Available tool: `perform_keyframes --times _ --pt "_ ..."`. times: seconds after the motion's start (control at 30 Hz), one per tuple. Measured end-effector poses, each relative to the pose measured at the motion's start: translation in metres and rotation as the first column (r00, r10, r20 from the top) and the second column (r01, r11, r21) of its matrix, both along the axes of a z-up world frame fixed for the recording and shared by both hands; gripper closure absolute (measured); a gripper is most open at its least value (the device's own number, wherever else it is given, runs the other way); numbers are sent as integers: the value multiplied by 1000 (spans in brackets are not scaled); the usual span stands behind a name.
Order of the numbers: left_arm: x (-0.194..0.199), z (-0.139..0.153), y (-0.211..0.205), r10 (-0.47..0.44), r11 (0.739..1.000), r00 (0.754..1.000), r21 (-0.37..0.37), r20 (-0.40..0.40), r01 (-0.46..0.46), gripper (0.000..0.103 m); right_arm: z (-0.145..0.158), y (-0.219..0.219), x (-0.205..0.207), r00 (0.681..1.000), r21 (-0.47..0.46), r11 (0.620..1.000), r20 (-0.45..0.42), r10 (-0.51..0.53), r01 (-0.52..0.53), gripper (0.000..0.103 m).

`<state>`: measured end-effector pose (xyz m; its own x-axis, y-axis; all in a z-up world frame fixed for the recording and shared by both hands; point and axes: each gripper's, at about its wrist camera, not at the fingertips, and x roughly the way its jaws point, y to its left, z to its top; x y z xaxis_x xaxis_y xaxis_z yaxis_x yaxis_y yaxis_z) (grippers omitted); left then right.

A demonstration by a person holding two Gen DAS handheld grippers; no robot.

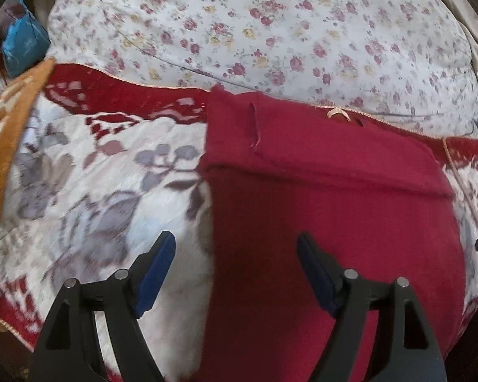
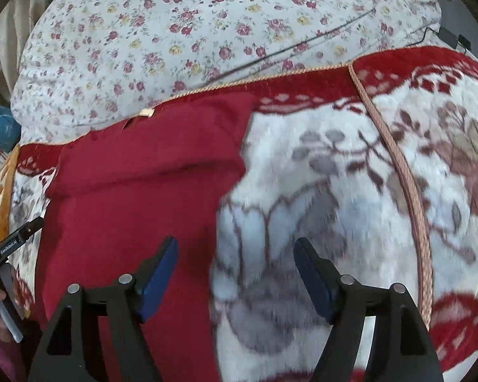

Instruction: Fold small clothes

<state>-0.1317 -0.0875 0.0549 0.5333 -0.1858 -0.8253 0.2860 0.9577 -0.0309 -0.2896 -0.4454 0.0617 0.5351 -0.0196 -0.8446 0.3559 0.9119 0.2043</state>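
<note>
Red garment (image 1: 328,197) folded once on blanket (image 1: 95,172) — more folds likely; left tongs (image 1: 235,273), right tongs (image 2: 235,273) released, empty.

a plain deep red garment (image 1: 328,197) lies on a white blanket (image 1: 89,197) patterned with grey leaves and a red border; far off, a white sheet (image 1: 271,22) sprigged with small crimson and yellow roses.

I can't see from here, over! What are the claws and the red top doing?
Left gripper open, empty. Right gripper open, empty. Red garment flat on blanket, top edge folded. Nothing in the way.
</note>
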Motion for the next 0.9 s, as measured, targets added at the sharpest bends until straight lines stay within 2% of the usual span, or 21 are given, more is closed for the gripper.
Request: perform_keyframes --times 0.07,0.2,0.47,0.73,0.9 --pt "-15 2 9 19 1000 1000 11 19 -19 25 -1 7 -6 1000 8 1000 2 19 -19 22" --pt "-38 3 25 40 999 999 -25 2 -40 25 -4 25 -9 998 12 998 -5 62 -62 21" --pt "-66 2 38 49 999 999 -11 4 -49 25 -2 58 -25 992 -20 992 4 122 -122 17" --pt "-83 0 48 8 999 1000 -36 -25 -9 25 -17 56 -56 985 3 988 -78 157 -157 16" --pt "-93 -1 67 30 999 999 -33 -41 -32 25 -30 61 -76 977 9 983 -110 184 -184 16"
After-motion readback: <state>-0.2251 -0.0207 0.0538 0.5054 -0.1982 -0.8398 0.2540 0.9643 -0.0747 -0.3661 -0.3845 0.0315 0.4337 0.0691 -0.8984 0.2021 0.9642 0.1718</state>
